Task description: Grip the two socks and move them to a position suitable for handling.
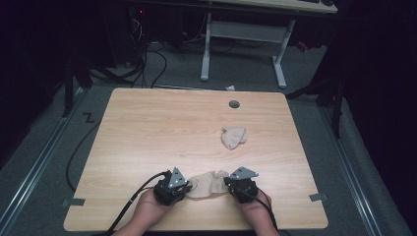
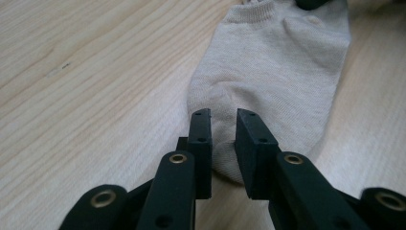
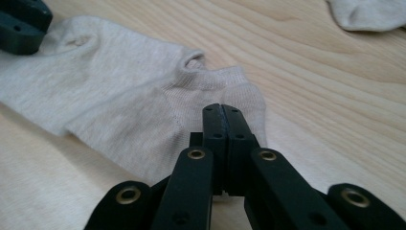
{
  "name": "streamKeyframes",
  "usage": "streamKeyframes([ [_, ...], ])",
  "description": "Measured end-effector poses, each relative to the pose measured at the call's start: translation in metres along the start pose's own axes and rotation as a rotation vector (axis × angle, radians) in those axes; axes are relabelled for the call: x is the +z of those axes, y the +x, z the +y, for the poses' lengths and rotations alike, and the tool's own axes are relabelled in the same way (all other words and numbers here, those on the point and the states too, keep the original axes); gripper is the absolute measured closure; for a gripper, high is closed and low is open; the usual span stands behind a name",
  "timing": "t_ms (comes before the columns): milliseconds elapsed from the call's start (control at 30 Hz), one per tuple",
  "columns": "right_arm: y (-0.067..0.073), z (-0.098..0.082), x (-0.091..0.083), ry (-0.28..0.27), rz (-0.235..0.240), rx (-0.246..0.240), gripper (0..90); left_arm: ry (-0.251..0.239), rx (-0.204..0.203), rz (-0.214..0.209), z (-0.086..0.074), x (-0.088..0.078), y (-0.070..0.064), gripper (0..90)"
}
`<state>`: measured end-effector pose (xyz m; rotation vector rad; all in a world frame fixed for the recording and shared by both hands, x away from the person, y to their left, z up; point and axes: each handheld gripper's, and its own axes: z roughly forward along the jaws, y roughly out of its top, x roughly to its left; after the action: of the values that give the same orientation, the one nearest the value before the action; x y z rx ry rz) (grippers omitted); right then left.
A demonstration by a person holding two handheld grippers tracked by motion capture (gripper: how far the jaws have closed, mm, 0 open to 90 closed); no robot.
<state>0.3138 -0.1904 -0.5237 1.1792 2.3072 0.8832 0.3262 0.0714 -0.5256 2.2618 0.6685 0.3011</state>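
A beige ankle sock (image 1: 209, 183) lies flat near the table's front edge, stretched between my two grippers. My left gripper (image 1: 189, 189) stands open at its toe end, jaws a little apart over the toe (image 2: 223, 117) of the sock (image 2: 273, 72). My right gripper (image 1: 227, 183) is at the cuff end, jaws pressed together (image 3: 222, 109) where the sock (image 3: 119, 100) runs under them. A second beige sock (image 1: 233, 137) lies crumpled farther back, right of centre, also visible as the second sock (image 3: 368, 12).
The wooden table (image 1: 162, 128) has a round cable hole (image 1: 234, 104) near its far edge. Beyond it are a grey floor, cables and a white desk frame (image 1: 243, 34). Metal brackets (image 1: 73, 202) sit at the front corners.
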Motion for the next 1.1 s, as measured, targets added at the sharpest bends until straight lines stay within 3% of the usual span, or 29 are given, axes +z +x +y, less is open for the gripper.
streamKeyframes([
  [200, 0.015, 0.001, 0.000, -0.003, 0.043, -0.025, 89.5, 0.015, -0.002, -0.032, -0.009, -0.011, 0.002, 76.4],
  [367, 0.023, 0.005, 0.003, -0.007, 0.073, -0.048, 89.2, 0.045, -0.010, -0.024, -0.018, -0.024, 0.006, 76.3],
  [400, 0.025, 0.005, 0.004, -0.012, 0.080, -0.054, 89.1, 0.046, -0.015, -0.021, -0.021, -0.027, 0.007, 76.3],
  [433, 0.027, 0.006, 0.005, -0.012, 0.084, -0.066, 89.0, 0.022, -0.056, -0.021, -0.025, -0.029, 0.006, 76.3],
  [467, 0.030, 0.007, 0.005, -0.012, 0.090, -0.074, 88.9, 0.019, -0.062, -0.015, -0.028, -0.031, 0.007, 76.3],
  [700, 0.041, 0.010, 0.008, -0.019, 0.113, -0.113, 88.0, 0.024, -0.060, 0.003, -0.036, -0.041, 0.010, 76.1],
  [733, 0.042, 0.010, 0.008, -0.019, 0.114, -0.117, 87.5, 0.046, -0.023, 0.011, -0.036, -0.043, 0.013, 75.8],
  [833, 0.043, 0.011, 0.008, -0.019, 0.117, -0.120, 85.1, 0.042, -0.029, 0.021, -0.037, -0.044, 0.013, 72.1],
  [900, 0.041, 0.012, 0.006, -0.035, 0.106, -0.118, 83.8, 0.008, -0.060, 0.023, -0.037, -0.049, 0.017, 69.6],
  [933, 0.035, 0.013, 0.000, -0.074, 0.084, -0.101, 82.2, -0.045, -0.112, 0.024, -0.036, -0.056, 0.024, 66.6],
  [967, 0.035, 0.013, 0.000, -0.074, 0.084, -0.101, 82.2, -0.045, -0.112, 0.024, -0.036, -0.056, 0.024, 65.7],
  [1000, 0.033, 0.014, -0.001, -0.082, 0.080, -0.096, 81.9, -0.081, -0.142, 0.031, -0.036, -0.061, 0.028, 65.7],
  [1100, 0.020, 0.013, -0.007, -0.115, 0.036, -0.067, 78.3, -0.118, -0.157, 0.082, -0.037, -0.069, 0.037, 60.2],
])
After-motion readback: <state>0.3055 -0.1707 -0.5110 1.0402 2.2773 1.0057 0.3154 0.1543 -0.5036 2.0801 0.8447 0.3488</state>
